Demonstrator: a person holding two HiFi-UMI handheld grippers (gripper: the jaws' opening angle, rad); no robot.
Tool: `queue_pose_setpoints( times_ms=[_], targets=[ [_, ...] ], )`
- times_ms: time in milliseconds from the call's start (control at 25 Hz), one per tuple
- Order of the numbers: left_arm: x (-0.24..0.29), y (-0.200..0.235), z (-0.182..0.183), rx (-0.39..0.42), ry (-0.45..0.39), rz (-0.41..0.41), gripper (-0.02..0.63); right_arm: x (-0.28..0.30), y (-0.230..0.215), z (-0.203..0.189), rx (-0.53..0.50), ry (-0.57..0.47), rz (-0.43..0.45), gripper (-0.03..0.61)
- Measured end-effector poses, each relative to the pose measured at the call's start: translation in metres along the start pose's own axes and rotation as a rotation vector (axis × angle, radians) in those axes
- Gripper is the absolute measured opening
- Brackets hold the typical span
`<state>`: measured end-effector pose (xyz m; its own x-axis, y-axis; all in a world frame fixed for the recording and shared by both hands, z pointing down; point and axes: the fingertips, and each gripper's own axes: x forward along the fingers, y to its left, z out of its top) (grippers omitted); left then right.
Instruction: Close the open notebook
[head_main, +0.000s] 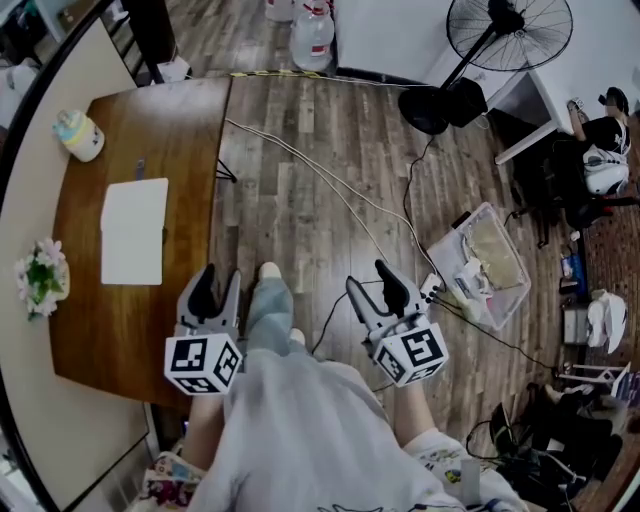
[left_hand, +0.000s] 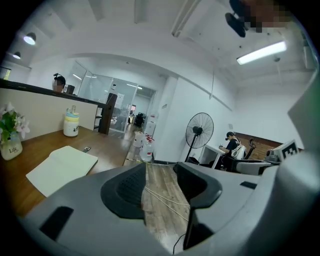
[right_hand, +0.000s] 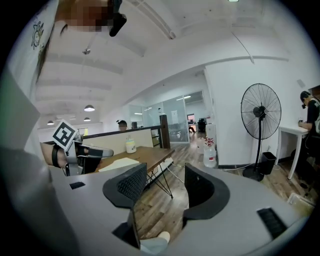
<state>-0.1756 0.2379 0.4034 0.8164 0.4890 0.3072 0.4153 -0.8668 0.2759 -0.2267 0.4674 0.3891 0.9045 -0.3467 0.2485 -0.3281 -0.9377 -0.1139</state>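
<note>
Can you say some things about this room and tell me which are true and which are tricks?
1. The notebook lies on the wooden table. True.
2. The left hand-held gripper is holding the notebook. False: its jaws stand apart with nothing between them.
3. A fan stands on the floor. True.
4. The flowers sit on top of the notebook. False: they stand beside it, apart from it.
</note>
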Motion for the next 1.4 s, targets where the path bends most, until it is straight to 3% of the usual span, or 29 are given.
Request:
queue_pose_setpoints(
  times_ms=[440, 720, 1000, 1400],
  targets=[
    [0.093, 0.092, 0.055, -0.062, -0.034, 0.07, 0.242, 0.147, -0.012, 0.041, -0.026, 0.027, 0.08, 0.229],
    [0.113, 0.153, 0.084, -0.122, -0.068, 0.151, 0.265, 0.229, 0.003, 0.067, -0.035, 0.059, 0.166, 0.239],
    [0.093, 0.205, 0.092, -0.195, -0.11, 0.277, 0.291, 0.29, 0.038, 0.084, -0.069, 0.107, 0.294, 0.253],
    [0.008, 0.276, 0.085, -0.331, -0.218, 0.599, 0.319, 0.373, 0.142, 0.098, -0.194, 0.179, 0.623, 0.273]
  ],
)
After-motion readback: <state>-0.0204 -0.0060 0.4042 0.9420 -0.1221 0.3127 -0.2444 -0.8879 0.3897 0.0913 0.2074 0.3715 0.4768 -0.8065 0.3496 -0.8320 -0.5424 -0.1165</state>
